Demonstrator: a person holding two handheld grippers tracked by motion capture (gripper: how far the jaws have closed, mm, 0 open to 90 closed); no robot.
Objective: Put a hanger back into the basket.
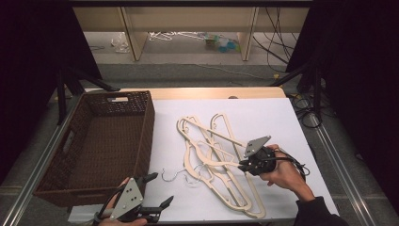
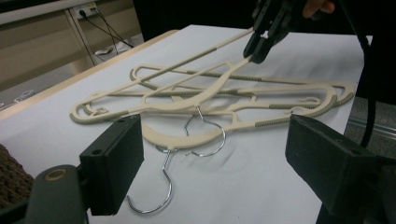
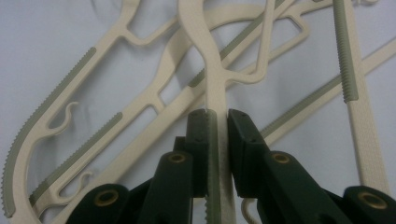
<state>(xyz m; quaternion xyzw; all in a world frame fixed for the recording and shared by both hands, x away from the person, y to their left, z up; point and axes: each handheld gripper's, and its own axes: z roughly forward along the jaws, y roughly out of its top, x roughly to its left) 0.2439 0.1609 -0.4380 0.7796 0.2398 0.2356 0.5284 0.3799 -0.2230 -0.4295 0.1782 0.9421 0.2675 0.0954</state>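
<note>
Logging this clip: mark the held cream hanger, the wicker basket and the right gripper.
held cream hanger (image 3: 205,42), right gripper view, arm ahead of the jaws
wicker basket (image 1: 147,127), high view, right wall
right gripper (image 1: 242,165), high view, between its fingertips

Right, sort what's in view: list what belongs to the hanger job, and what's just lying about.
In the job:
cream hangers
right gripper, shut on one hanger
left gripper, open
wicker basket

Lying about:
floor cables
clutter under the far shelf

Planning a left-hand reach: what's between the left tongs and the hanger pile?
High view: bare white sheet between the left tongs and the hangers, apart from their wire hooks. Left gripper view shows the same hooks.
</note>
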